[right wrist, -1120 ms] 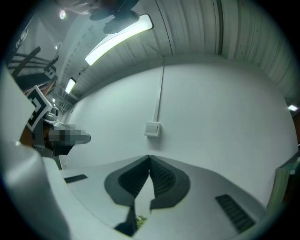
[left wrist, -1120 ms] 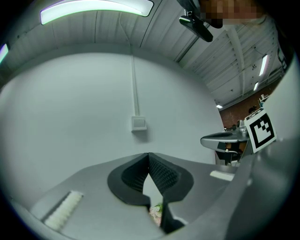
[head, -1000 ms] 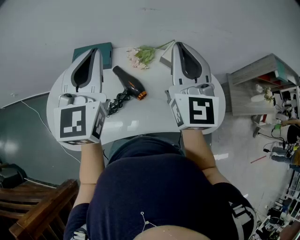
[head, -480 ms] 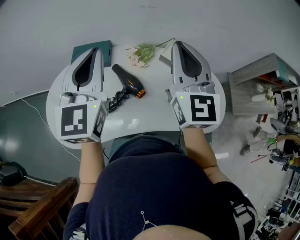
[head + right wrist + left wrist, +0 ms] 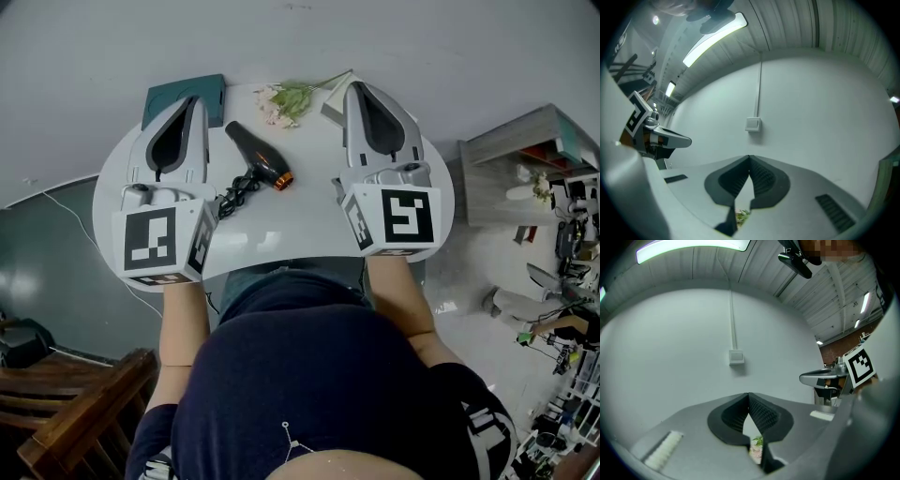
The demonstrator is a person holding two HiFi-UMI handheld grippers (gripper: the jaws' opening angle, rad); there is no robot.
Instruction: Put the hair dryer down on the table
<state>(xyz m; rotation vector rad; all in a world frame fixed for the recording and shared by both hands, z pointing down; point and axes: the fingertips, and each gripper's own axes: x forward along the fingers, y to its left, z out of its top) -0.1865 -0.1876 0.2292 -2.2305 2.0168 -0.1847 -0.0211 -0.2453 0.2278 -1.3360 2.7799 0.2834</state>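
Observation:
The black hair dryer (image 5: 253, 159) with an orange nozzle end lies on the white round table (image 5: 281, 234), between my two grippers. Its coiled cord (image 5: 234, 195) trails toward the near left. My left gripper (image 5: 194, 97) hovers over the table's left side, shut and empty; in the left gripper view its ribbed pads (image 5: 761, 414) meet at the tip. My right gripper (image 5: 355, 86) hovers over the right side, also shut with nothing in it (image 5: 750, 158). Neither gripper touches the dryer.
A bunch of pale flowers (image 5: 286, 98) lies at the table's far edge. A teal book (image 5: 211, 94) sits partly under the left gripper. A grey cabinet (image 5: 511, 164) stands to the right, a wooden chair (image 5: 75, 412) at lower left. Both gripper views face a wall with a switch (image 5: 736, 356).
Nothing on the table has moved and both grippers hold still. Only the head view shifts slightly, and people on the floor at far right have moved.

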